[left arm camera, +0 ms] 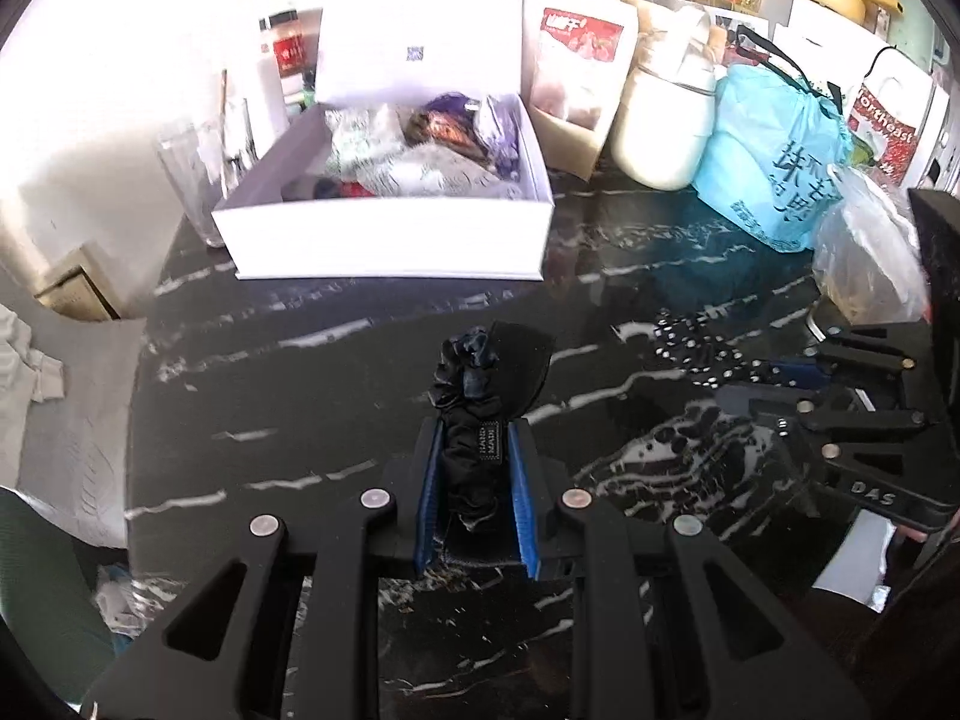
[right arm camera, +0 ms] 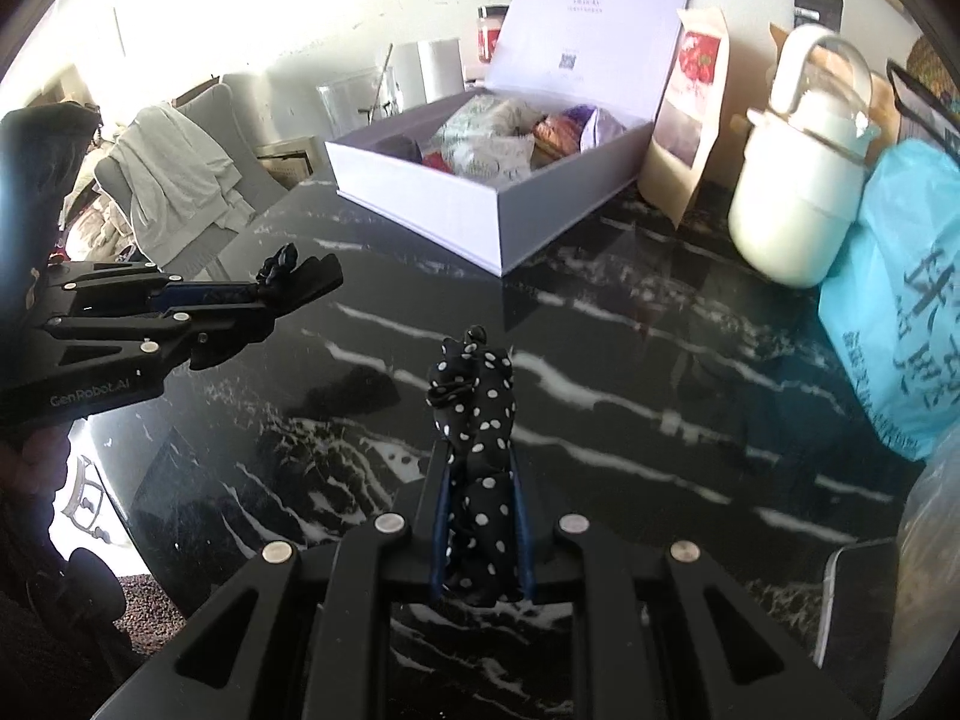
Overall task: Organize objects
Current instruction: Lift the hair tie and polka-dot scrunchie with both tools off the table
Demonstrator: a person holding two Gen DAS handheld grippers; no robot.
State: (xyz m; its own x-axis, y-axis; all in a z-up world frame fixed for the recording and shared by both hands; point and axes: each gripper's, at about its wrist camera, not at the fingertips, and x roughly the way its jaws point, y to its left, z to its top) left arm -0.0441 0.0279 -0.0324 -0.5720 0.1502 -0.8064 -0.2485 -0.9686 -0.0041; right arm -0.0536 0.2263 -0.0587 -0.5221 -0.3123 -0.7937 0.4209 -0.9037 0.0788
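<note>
My left gripper is shut on a black scrunchie with a "HAND MADE" tag, held above the black marble table. My right gripper is shut on a black scrunchie with white polka dots. An open white box with several scrunchies and fabric items inside stands ahead at the table's far side; it also shows in the right wrist view. The right gripper shows at the right of the left wrist view, the left gripper at the left of the right wrist view.
A drinking glass stands left of the box. A snack pouch, a white kettle, a blue plastic bag and a clear bag line the table's back right. A chair with cloths stands at the left edge.
</note>
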